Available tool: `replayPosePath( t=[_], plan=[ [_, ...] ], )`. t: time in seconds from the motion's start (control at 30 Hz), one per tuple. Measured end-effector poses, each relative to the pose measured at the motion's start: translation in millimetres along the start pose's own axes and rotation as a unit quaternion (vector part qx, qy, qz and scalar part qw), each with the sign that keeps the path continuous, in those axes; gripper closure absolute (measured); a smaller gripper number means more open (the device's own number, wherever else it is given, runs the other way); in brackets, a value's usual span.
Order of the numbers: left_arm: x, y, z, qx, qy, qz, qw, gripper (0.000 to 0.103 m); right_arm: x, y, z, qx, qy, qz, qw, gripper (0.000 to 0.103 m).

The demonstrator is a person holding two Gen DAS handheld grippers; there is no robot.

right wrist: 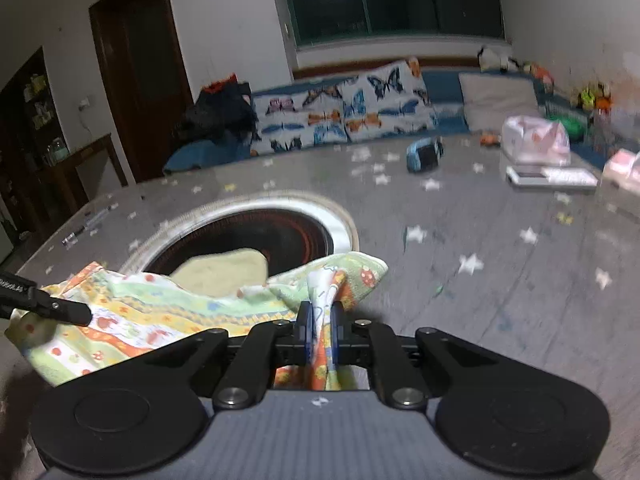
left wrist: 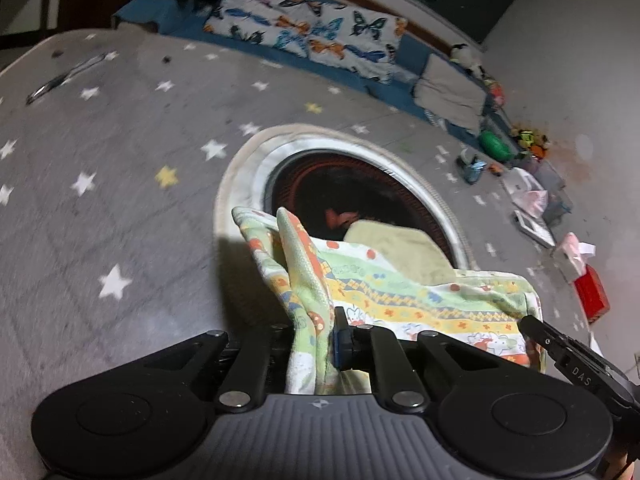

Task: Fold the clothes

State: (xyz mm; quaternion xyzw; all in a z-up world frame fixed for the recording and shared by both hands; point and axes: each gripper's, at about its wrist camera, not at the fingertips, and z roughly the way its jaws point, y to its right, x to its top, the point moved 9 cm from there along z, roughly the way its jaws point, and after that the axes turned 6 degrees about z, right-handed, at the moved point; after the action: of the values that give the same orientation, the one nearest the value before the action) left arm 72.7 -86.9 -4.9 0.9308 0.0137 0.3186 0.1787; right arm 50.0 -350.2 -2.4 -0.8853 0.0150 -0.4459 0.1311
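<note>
A patterned cloth (left wrist: 420, 300), green, yellow and orange with cartoon prints, hangs stretched between my two grippers above the grey star-print table. My left gripper (left wrist: 316, 336) is shut on one corner of the cloth. My right gripper (right wrist: 320, 328) is shut on the opposite corner (right wrist: 332, 288). The right gripper's tip shows at the right edge of the left wrist view (left wrist: 536, 328); the left gripper's tip shows at the left of the right wrist view (right wrist: 76, 312). A plain pale-yellow cloth (left wrist: 396, 248) lies under the patterned one, partly over the round opening; it also shows in the right wrist view (right wrist: 224, 270).
A round dark recess with a white rim (left wrist: 256, 168) sits in the tabletop (left wrist: 120, 160). Beyond are a butterfly-print pillow (left wrist: 312, 36), a grey cushion (left wrist: 448, 92), toys, a scale (right wrist: 552, 178), a plastic bag (right wrist: 536, 140), a red box (left wrist: 592, 292) and a pen (left wrist: 64, 78).
</note>
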Motion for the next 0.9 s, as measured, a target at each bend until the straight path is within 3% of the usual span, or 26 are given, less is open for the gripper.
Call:
replayPosePath(
  t=[0.17,0.53,0.9],
  plan=[
    [15.4,32.1,0.6,-0.011,0.009,0.038,0.9992,0.093,20.0,2.8,-20.6,-0.014,0.029,-0.015,0.999,0.095],
    [44.0,109.1,27.6,-0.036,0.010,0.098,0.9945,0.092,62.1,51.3,-54.8,-0.075,0.075,-0.015,0.994,0.095],
    [43.7,165.4,71.6,-0.042,-0.017,0.139,0.9893,0.092,78.2,107.8,-58.9,-0.122,0.081,-0.004,0.989,0.095]
  ],
)
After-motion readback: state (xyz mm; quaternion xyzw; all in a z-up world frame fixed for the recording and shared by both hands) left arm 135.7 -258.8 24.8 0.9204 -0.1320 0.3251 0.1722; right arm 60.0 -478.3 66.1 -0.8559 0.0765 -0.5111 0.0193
